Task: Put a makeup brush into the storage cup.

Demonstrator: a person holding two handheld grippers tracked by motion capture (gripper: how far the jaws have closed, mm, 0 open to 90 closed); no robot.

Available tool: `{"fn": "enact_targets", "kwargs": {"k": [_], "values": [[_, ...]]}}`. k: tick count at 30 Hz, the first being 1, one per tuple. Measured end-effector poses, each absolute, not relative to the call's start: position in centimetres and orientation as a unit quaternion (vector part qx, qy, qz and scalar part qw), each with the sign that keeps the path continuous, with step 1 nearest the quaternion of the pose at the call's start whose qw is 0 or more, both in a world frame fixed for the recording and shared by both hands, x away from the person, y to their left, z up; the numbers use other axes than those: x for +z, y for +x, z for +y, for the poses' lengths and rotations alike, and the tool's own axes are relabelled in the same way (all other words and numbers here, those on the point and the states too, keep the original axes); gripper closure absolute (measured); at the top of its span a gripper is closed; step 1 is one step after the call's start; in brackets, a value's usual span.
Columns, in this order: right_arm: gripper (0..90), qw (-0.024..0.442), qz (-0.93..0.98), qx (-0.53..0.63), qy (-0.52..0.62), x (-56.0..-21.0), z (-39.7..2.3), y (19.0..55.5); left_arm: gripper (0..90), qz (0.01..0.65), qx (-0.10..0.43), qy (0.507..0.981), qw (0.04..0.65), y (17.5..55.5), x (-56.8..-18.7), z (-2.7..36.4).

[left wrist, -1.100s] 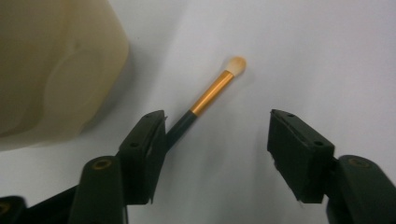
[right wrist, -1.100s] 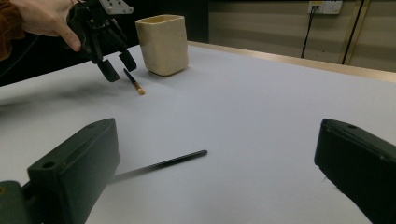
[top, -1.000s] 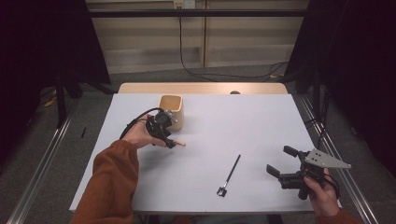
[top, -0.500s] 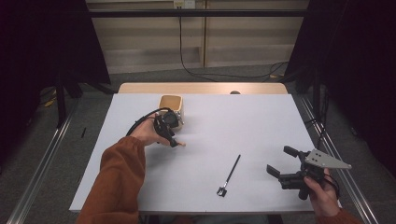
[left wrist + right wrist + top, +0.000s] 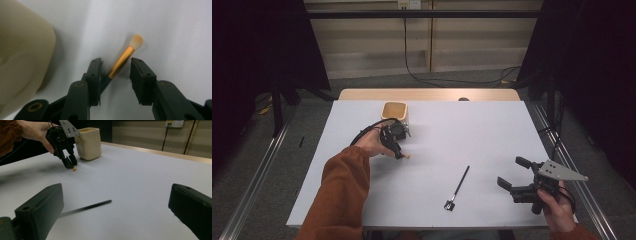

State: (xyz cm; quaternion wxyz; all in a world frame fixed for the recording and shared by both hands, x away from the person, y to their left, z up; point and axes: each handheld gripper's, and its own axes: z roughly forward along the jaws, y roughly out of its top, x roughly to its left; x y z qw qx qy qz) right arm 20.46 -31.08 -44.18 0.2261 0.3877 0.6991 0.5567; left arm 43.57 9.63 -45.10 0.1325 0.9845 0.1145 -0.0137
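Note:
A small makeup brush (image 5: 124, 58) with a gold ferrule and a pale orange-tinted tip lies on the white table (image 5: 492, 135). My left gripper (image 5: 116, 62) points down over it, and its jaws have just been closing with the brush handle between them. The left pad sits at the handle, while the right pad stands off it with a gap. From above, the left gripper (image 5: 398, 150) is just in front of a cream cup (image 5: 395, 112), and the brush tip (image 5: 407, 156) pokes out beside it. My right gripper (image 5: 513, 172) is held open at the table's near right, nothing in it.
A thin black stick-like tool (image 5: 457, 187) with a small square head lies on the table between the two grippers, also seen low in the right gripper view as the black tool (image 5: 86, 207). The cream cup (image 5: 89, 143) stands right behind the left gripper (image 5: 70, 161).
The left hand has edged a little toward the brush and settled lower over it. The brush, the black tool and the right gripper have stayed put.

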Motion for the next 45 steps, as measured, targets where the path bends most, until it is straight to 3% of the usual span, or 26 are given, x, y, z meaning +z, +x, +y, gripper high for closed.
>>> {"fn": "enact_targets", "kwargs": {"k": [7, 15, 36, 45], "values": [[0.0, 0.226, 0.7, 0.555, 0.388, -44.2, -31.13, 20.46, 69.4, 0.117, -0.021, 0.984, 0.131, 43.91, -45.03, 9.78], [0.0, 0.227, 0.7, 0.555, 0.389, -44.2, -31.15, 20.38, 83.9, 0.117, -0.023, 0.985, 0.125, 44.15, -44.97, 9.75], [0.0, 0.226, 0.701, 0.553, 0.391, -44.23, -31.18, 20.41, 84.2, 0.164, -0.032, 0.975, 0.144, 44.4, -44.95, 10.19], [0.0, 0.231, 0.696, 0.552, 0.396, -44.21, -31.34, 20.35, 84.3, 0.187, -0.032, 0.965, 0.181, 44.26, -44.26, 10.18]]}}
